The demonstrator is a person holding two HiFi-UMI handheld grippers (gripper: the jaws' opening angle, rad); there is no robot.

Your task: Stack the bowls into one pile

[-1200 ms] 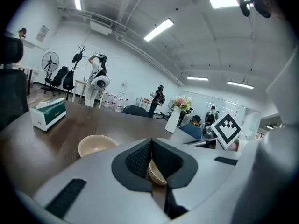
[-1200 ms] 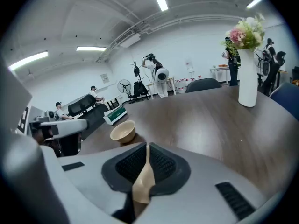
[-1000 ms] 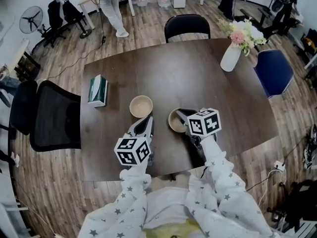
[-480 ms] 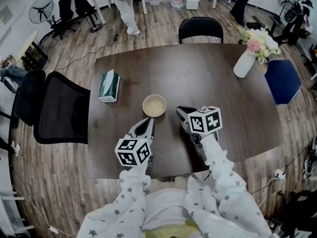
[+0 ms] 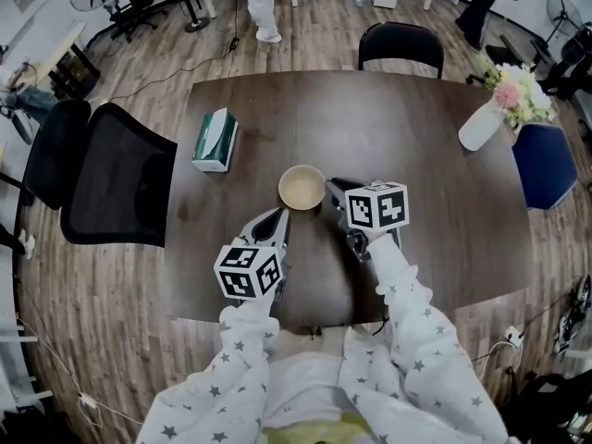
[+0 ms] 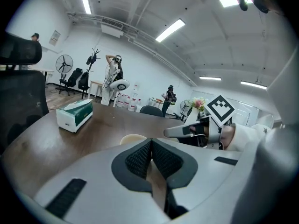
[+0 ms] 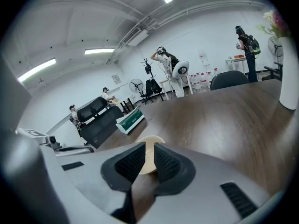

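Note:
A cream bowl [image 5: 302,186] sits near the middle of the dark table [image 5: 416,109]; I make out only this one bowl outline in the head view. My right gripper [image 5: 331,191] is at its right edge. In the right gripper view the pads are shut on a cream bowl's rim [image 7: 150,140]. My left gripper [image 5: 277,216] hovers just in front and to the left of the bowl, shut and empty. Its view shows the bowl [image 6: 133,138] beyond its closed jaws and the right gripper [image 6: 187,130] to the right. Whether a second bowl lies underneath is hidden.
A green tissue box [image 5: 215,140] lies at the table's left. A white vase with flowers [image 5: 486,123] stands at the far right. Black chairs [image 5: 102,178] [image 5: 400,44] and a blue chair [image 5: 541,165] surround the table. People stand at the room's far end.
A second ago two bowls sat apart, the right gripper on the right one's rim. Now a single bowl outline shows, with the right gripper at its right edge. Both grippers have moved farther over the table.

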